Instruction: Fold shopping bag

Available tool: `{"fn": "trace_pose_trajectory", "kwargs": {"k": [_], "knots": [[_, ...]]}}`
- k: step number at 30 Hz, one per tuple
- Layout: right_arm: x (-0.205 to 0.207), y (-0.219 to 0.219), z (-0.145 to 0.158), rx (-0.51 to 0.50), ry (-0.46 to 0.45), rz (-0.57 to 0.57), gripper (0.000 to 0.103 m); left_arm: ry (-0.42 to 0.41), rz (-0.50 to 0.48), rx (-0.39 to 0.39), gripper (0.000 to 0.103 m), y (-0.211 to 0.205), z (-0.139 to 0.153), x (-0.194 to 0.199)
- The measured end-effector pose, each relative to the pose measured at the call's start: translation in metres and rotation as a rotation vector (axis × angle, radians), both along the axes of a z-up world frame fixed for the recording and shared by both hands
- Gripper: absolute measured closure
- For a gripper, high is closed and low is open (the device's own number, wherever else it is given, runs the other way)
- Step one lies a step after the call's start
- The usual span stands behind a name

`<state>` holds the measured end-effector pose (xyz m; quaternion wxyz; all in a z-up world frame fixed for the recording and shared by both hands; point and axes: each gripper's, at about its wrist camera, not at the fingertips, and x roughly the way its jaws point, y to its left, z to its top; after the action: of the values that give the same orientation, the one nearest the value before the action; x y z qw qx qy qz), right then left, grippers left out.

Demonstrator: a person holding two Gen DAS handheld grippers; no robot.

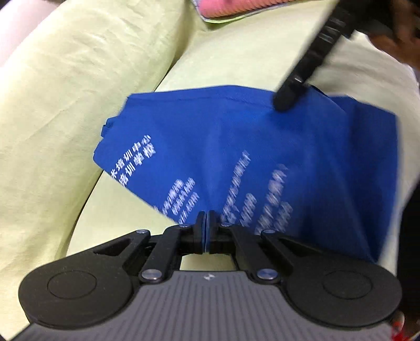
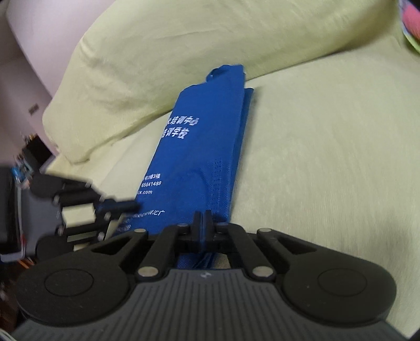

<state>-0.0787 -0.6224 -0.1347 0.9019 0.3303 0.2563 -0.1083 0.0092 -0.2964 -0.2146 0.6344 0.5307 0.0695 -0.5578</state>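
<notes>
Shopping bag [image 2: 202, 147]: blue non-woven fabric with white print, lying on a pale green sofa seat [image 2: 328, 157], its far end with a handle loop reaching the base of the green back cushion [image 2: 170, 52]. In the right wrist view it reads as a long narrow strip, already doubled lengthwise, with a second layer showing along its right edge. In the left wrist view the cloth rises off the seat and sags in a soft ridge between two held points, so it looks lifted and not pressed flat.

Left claw [image 1: 206, 220]: clenched, with blue fabric pinched between the pads at the near printed edge. Right claw [image 2: 203, 223]: clenched on the near end of the strip; cloth runs between the fingers and out below them. In the left wrist view the right claw's tip meets the bag's far upper edge.

Judgement: two grips on separate edges keep the limp material taut enough to steer, which suits carrying one part over another for the next fold. Non-woven cloth springs back, so the crease will probably need pressing against the seat.

Beyond the bag: a pink item [image 1: 223, 8] lies at the sofa's far edge. Motion blur on the print limits detail.
</notes>
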Motion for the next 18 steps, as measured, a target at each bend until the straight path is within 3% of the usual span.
{"fn": "trace_pose_trajectory", "kwargs": {"k": [5,7,9,14,18], "knots": [[0.001,0.005,-0.003,-0.003,0.012,-0.010,0.103,-0.054,-0.032,0.041,0.103,0.038,-0.008,-0.023],[-0.001,0.007,0.001,-0.013,0.022,-0.009,0.103,-0.016,-0.018,0.048,0.103,0.045,-0.001,-0.025],[-0.001,0.007,0.003,-0.019,0.032,-0.009,0.103,0.043,0.013,0.027,0.093,0.050,0.013,-0.025],[0.004,0.008,0.005,-0.003,0.037,-0.019,0.103,0.197,0.074,-0.039,0.093,0.050,0.042,-0.023],[0.002,0.008,0.006,0.002,0.040,-0.022,0.103,0.243,0.092,-0.030,0.093,0.048,0.045,-0.028]]}}
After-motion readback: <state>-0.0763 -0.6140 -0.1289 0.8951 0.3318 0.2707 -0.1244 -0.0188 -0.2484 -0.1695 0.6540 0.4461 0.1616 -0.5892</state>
